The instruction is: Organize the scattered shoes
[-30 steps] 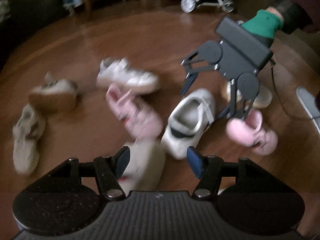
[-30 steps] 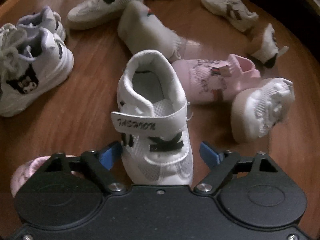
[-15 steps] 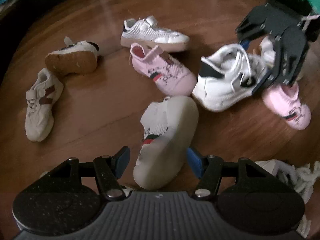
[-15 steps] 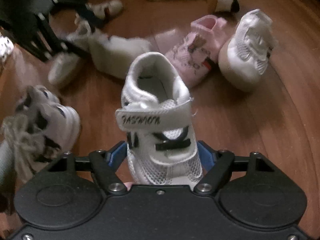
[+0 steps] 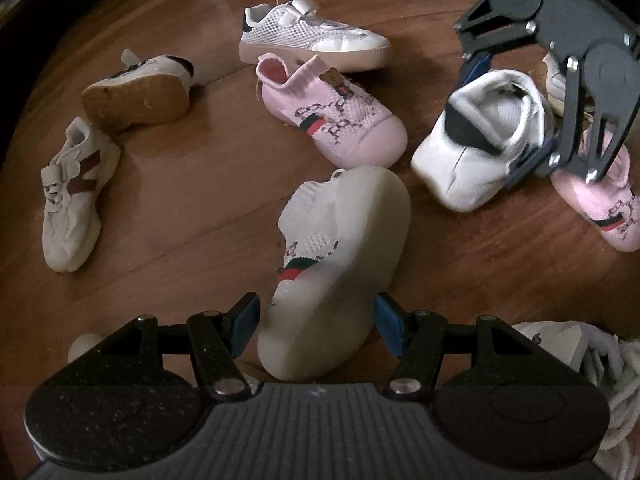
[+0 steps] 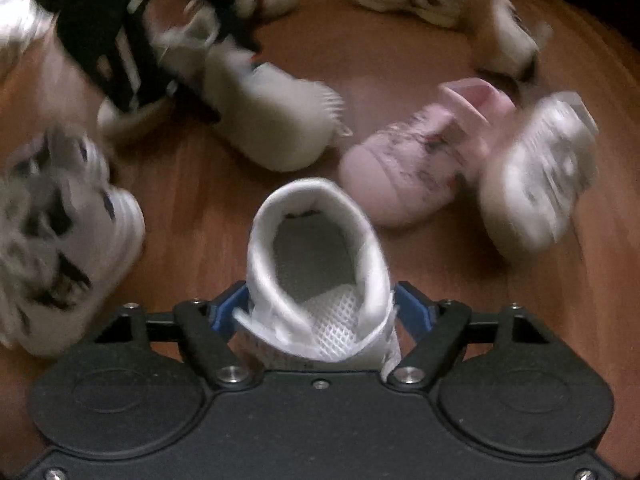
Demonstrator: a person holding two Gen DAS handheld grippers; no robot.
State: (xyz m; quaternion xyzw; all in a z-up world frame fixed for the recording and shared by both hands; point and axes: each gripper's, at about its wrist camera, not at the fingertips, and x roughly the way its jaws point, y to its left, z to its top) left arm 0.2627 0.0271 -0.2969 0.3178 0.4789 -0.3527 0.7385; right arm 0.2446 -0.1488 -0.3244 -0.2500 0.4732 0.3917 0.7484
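Note:
Several children's shoes lie scattered on a wooden floor (image 5: 192,184). My left gripper (image 5: 316,320) is open, its blue pads on either side of a white knit shoe (image 5: 340,264) that lies on its side, sole up. My right gripper (image 6: 320,312) is shut on a white strap sneaker (image 6: 316,260) around its front, heel pointing away; in the left wrist view this gripper (image 5: 496,116) holds the sneaker (image 5: 476,140) at the right. A pink knit shoe (image 5: 332,116) lies in the middle, its mate (image 5: 600,204) at the right behind the right gripper.
A white mesh sneaker (image 5: 312,40) stands at the back. A beige shoe lies sole-out (image 5: 136,96) at the left, and its beige mate (image 5: 72,192) is upright nearer me. A white laced sneaker (image 6: 60,236) sits left in the right wrist view.
My right gripper has closed on the white strap sneaker and tilted it; that view now blurs with motion. My left gripper has moved closer over the white knit shoe.

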